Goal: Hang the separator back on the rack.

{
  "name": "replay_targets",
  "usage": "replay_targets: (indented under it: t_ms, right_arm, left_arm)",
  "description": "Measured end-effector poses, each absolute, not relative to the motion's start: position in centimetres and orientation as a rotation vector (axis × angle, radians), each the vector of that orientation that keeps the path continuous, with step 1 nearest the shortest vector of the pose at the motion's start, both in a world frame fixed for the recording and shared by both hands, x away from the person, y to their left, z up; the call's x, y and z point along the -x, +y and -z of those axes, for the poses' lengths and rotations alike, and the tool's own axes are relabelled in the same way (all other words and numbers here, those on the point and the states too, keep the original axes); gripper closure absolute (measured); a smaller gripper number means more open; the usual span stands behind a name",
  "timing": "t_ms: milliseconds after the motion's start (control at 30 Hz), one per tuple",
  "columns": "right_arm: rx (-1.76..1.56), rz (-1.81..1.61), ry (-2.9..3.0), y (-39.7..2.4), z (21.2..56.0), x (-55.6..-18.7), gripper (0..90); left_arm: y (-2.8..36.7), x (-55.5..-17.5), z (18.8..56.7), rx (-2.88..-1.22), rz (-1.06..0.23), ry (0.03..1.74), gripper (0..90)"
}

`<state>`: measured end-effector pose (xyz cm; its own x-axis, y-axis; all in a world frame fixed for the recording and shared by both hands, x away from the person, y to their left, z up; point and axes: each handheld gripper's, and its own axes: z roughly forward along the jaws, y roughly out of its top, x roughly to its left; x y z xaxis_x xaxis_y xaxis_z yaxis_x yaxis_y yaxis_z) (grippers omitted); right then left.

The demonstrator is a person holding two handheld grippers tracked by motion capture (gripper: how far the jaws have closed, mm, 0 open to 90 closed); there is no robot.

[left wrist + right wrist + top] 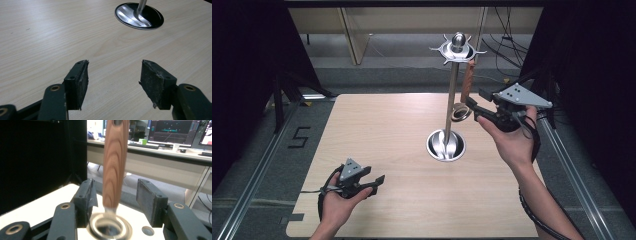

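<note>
A utensil with a wooden handle (pixel 467 80) and a metal ring end (pixel 460 112) stands upright beside the pole of a steel stand (pixel 452 95), its top near the hooked crown (pixel 457 49). My right gripper (pixel 477 100) is open around the lower handle. In the right gripper view the handle (pixel 115 162) rises between the two pads with a gap on each side, and the ring (pixel 110 227) sits just below. My left gripper (pixel 378 183) rests low at the front left of the table, open and holding nothing (pixel 113 72).
The stand's round steel base (pixel 446 145) sits right of centre on the light wooden table (pixel 377 130); it also shows ahead of the left gripper (pixel 139 16). Dark frames and rails flank the table. Desks with monitors (pixel 172 131) lie beyond.
</note>
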<state>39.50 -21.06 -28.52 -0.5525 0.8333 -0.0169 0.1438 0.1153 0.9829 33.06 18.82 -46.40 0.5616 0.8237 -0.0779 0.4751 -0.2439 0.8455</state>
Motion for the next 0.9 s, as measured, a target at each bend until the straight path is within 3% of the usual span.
replay_targets:
  t_ms: [900]
  right_arm:
    - [-1.004,-1.398,1.906,-27.7,35.1,-35.3,48.4]
  left_arm:
    - [18.8,-33.1,46.5,-1.901,-0.494,1.067,38.6]
